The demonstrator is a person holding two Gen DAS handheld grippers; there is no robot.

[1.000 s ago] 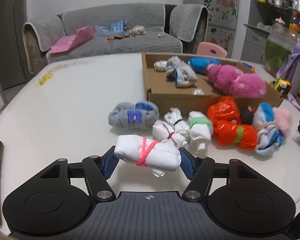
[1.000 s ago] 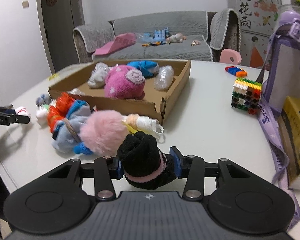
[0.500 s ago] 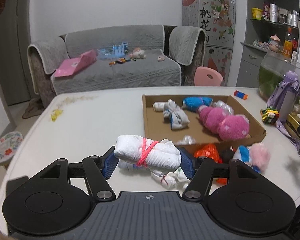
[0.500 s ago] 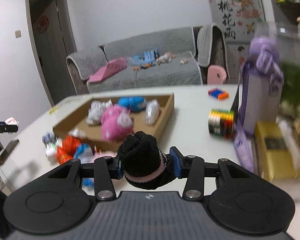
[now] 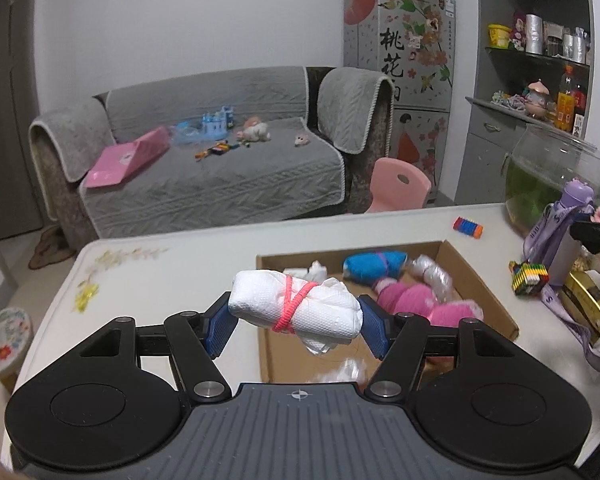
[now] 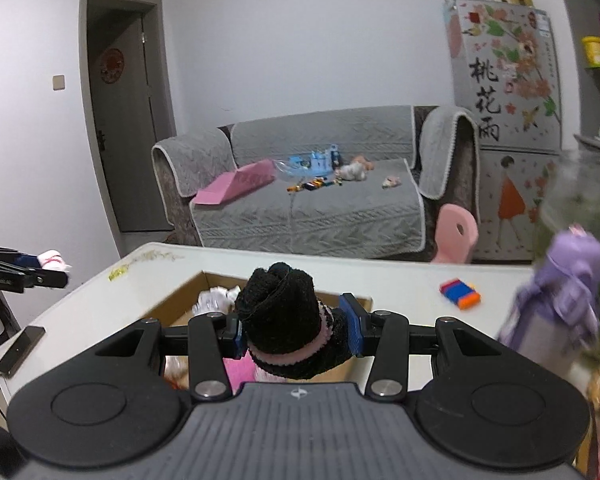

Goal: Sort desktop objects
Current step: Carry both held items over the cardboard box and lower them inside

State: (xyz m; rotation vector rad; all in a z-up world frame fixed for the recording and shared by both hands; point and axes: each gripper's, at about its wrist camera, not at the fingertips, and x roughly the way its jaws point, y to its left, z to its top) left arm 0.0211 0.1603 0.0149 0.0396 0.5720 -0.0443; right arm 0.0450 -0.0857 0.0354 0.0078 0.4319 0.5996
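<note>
My left gripper (image 5: pixel 294 322) is shut on a white cloth roll tied with a pink band (image 5: pixel 294 308), held in the air over the near left part of the cardboard box (image 5: pixel 476 280). The box holds a blue roll (image 5: pixel 374 266), a pink fluffy bundle (image 5: pixel 420 300) and a clear plastic bundle (image 5: pixel 434 274). My right gripper (image 6: pixel 296 330) is shut on a black sock roll with a pink band (image 6: pixel 290 320), held above the same box (image 6: pixel 180 304). The left gripper also shows at the left edge of the right wrist view (image 6: pixel 24 270).
A purple bottle with strap (image 5: pixel 564 240), a colourful block cube (image 5: pixel 528 278), a gold box (image 5: pixel 590 300) and a fish bowl (image 5: pixel 556 176) stand to the right of the box. A small striped block (image 5: pixel 468 228) lies behind it. A phone (image 6: pixel 20 350) lies at the table's left edge.
Both grippers have risen from the table with their rolls and now hang over the box. The loose bundles in front of the box have dropped out of view.
</note>
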